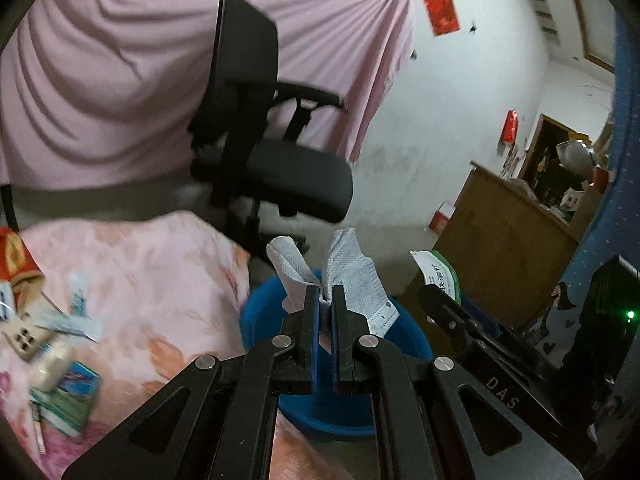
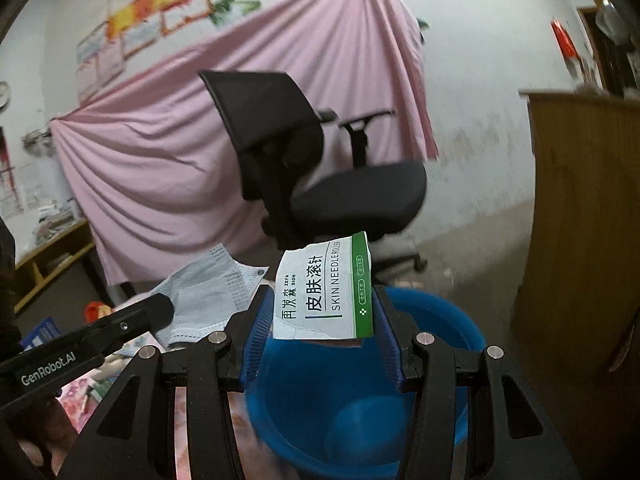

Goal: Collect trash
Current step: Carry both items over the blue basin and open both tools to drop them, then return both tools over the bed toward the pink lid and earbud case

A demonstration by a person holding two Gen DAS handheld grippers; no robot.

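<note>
My left gripper (image 1: 325,294) is shut on a crumpled grey face mask (image 1: 356,276) and holds it above a blue plastic basin (image 1: 260,312). The mask also shows in the right wrist view (image 2: 208,292). My right gripper (image 2: 320,304) is shut on a white and green skin needle roller box (image 2: 324,288), held above the blue basin (image 2: 360,420). The box shows at the right of the left wrist view (image 1: 438,276), with the right gripper's finger below it.
A pink flowered bedspread (image 1: 152,280) holds several packets and boxes (image 1: 60,380) at the left. A black office chair (image 2: 320,168) stands behind the basin before a pink curtain (image 2: 160,152). A wooden cabinet (image 2: 584,240) is at the right.
</note>
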